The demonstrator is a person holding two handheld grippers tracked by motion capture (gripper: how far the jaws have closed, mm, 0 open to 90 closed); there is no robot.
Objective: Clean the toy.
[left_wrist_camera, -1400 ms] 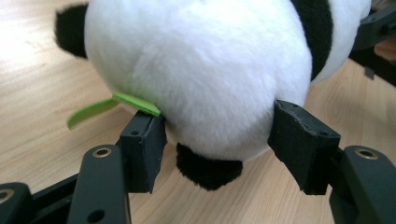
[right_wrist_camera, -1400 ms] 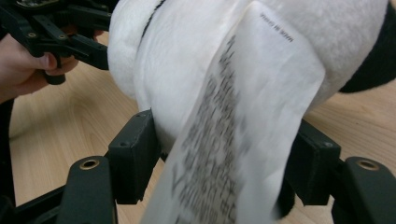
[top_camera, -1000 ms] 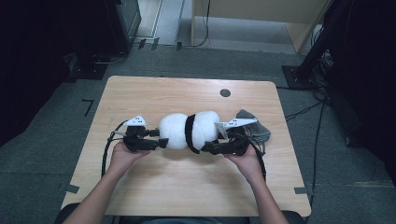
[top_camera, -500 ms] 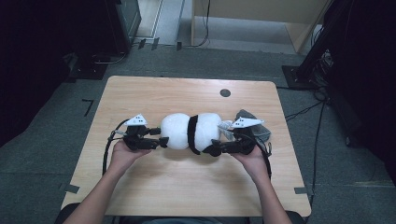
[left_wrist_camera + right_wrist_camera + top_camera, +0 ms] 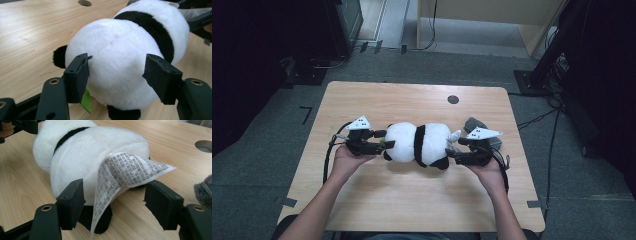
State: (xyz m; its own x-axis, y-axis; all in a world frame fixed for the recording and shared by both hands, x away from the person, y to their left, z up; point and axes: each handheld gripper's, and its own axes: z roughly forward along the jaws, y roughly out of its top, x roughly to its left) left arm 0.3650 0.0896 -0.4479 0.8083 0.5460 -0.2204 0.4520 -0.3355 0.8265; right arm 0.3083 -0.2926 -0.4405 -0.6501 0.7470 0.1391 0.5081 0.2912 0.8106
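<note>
A black-and-white plush panda [image 5: 402, 142] lies on its side across the middle of the wooden table [image 5: 412, 205]. My left gripper [image 5: 384, 144] is at its left end. In the left gripper view both pads press into the white fur of the panda [image 5: 120, 62], though the jaws have just opened a little; a green tag [image 5: 87, 101] pokes out below. My right gripper [image 5: 452, 154] is at the other end. There the panda [image 5: 82, 157] and its printed label [image 5: 125, 170] sit between open jaws of the right gripper [image 5: 115, 202], with the right pad clear of the fur.
A grey fuzzy object [image 5: 477, 125] lies on the table just behind my right hand, also at the edge of the right gripper view [image 5: 203, 190]. A round cable hole [image 5: 453, 99] sits near the table's far edge. Bare wood lies in front of the panda.
My right hand has shifted slightly to the right at the panda's end. The left hand and the panda have stayed about where they were.
</note>
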